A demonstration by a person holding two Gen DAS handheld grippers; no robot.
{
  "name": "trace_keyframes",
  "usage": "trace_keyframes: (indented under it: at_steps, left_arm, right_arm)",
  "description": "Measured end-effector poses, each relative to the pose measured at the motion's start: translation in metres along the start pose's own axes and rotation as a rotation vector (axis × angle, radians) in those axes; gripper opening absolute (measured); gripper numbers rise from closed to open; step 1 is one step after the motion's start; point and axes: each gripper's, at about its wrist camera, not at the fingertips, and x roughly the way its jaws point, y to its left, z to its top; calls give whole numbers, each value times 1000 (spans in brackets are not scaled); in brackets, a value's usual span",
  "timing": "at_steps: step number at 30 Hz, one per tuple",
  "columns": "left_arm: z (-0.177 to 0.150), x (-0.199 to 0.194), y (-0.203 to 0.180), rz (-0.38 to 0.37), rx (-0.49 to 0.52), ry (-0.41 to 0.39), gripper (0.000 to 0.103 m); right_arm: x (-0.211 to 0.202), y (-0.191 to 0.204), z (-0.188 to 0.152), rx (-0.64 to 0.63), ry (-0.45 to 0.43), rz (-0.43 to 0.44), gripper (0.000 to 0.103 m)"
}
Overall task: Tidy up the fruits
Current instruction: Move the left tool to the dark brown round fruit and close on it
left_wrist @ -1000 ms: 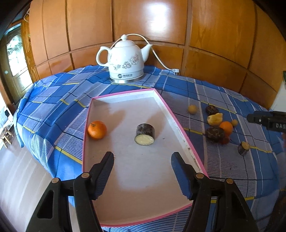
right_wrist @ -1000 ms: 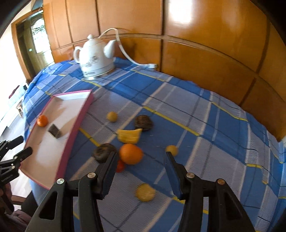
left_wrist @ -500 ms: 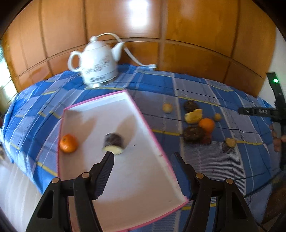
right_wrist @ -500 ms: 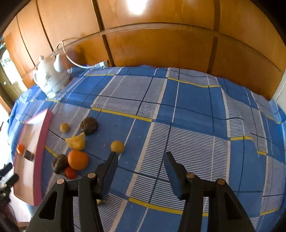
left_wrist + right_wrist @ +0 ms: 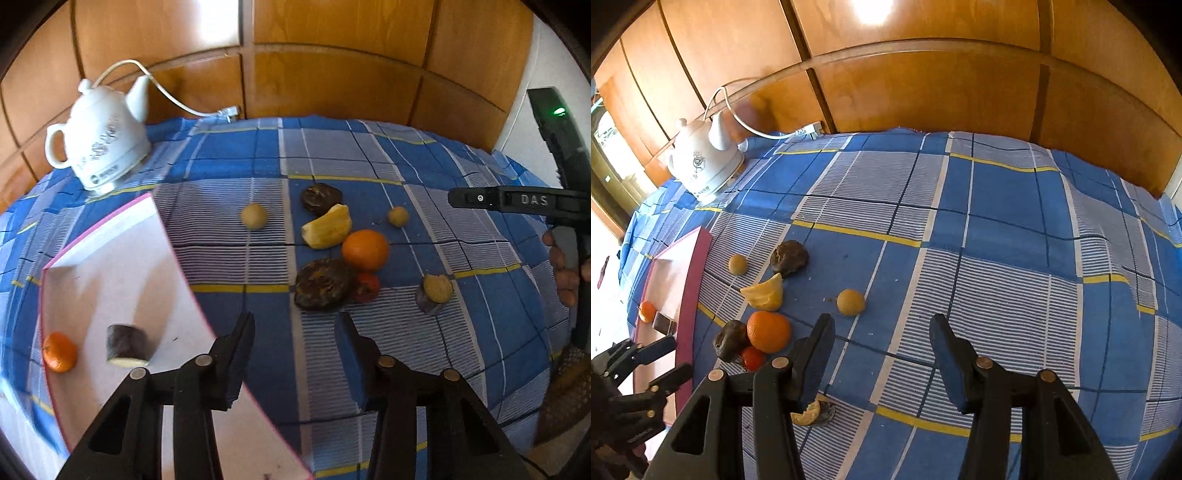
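Observation:
A pink-rimmed white tray (image 5: 110,258) lies at the left and holds a small orange (image 5: 59,351) and a dark cut piece (image 5: 127,345). Loose on the blue checked cloth are a big orange (image 5: 365,249), a yellow wedge (image 5: 327,227), two dark round fruits (image 5: 323,283), a small red fruit (image 5: 365,287), two tan balls (image 5: 254,216) and a cut piece with a tan face (image 5: 434,291). My left gripper (image 5: 294,325) hangs just right of the tray's rim, near the larger dark fruit; its jaws are closing on nothing. My right gripper (image 5: 882,325) stands open and empty, right of the fruit cluster.
A white kettle (image 5: 99,147) with a cord stands at the back left, against the wooden wall panels. A person's hand (image 5: 565,266) holds the right gripper at the right edge of the left wrist view. Bare cloth (image 5: 1015,240) stretches to the right of the fruit.
My left gripper has swung right, from above the tray to over the cloth by its right rim, and its jaws have narrowed. The right gripper rolled and shifted right earlier, then held still.

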Motion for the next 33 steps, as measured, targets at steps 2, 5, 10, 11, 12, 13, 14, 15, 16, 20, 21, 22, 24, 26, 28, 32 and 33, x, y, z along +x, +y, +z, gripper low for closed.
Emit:
trace_keyframes:
  at_steps: [2, 5, 10, 11, 12, 13, 14, 15, 16, 20, 21, 22, 24, 26, 28, 32, 33]
  left_arm:
    - [6, 8, -2, -15, 2, 16, 46]
    - [15, 20, -4, -27, 4, 40, 46]
    - [25, 38, -7, -47, -2, 66, 52]
    - [27, 41, -7, -54, -9, 68, 53]
    - [29, 43, -8, -59, -9, 67, 55]
    - [31, 44, -9, -63, -6, 67, 55]
    - [33, 46, -10, -69, 0, 69, 55]
    - [35, 48, -11, -72, 4, 71, 55]
    - [35, 50, -12, -77, 5, 76, 55]
    - [38, 57, -11, -110, -18, 85, 55]
    - [38, 58, -11, -124, -27, 87, 56]
    - [39, 58, -11, -130, -35, 87, 56]
    - [39, 60, -11, -128, -34, 85, 56]
    - [40, 63, -9, -137, -48, 86, 56]
    - [41, 66, -3, -155, -82, 93, 56]
    - [41, 71, 6, -180, -134, 109, 57]
    - [41, 71, 6, -182, -134, 110, 58]
  right_arm:
    - [0, 0, 0, 3, 1, 3, 54]
    - [0, 0, 1, 7, 3, 6, 54]
    - [0, 0, 1, 11, 5, 11, 54]
    - [0, 0, 2, 11, 4, 11, 54]
    - [0, 1, 2, 11, 3, 12, 54]
    - [0, 1, 2, 10, 3, 12, 54]
    - [0, 1, 2, 9, 3, 11, 54]
    - [0, 1, 2, 10, 3, 11, 54]
    - [0, 1, 2, 10, 3, 11, 54]
    - [1, 0, 2, 12, 4, 9, 54]
    - [1, 0, 2, 12, 4, 8, 54]
    - [2, 0, 2, 12, 5, 7, 54]
    - [2, 0, 2, 13, 8, 7, 54]
    - [3, 1, 2, 11, 9, 8, 54]
    - [3, 1, 1, 7, 10, 5, 54]
    - [3, 0, 1, 10, 12, 2, 54]
    - [4, 0, 1, 12, 12, 1, 54]
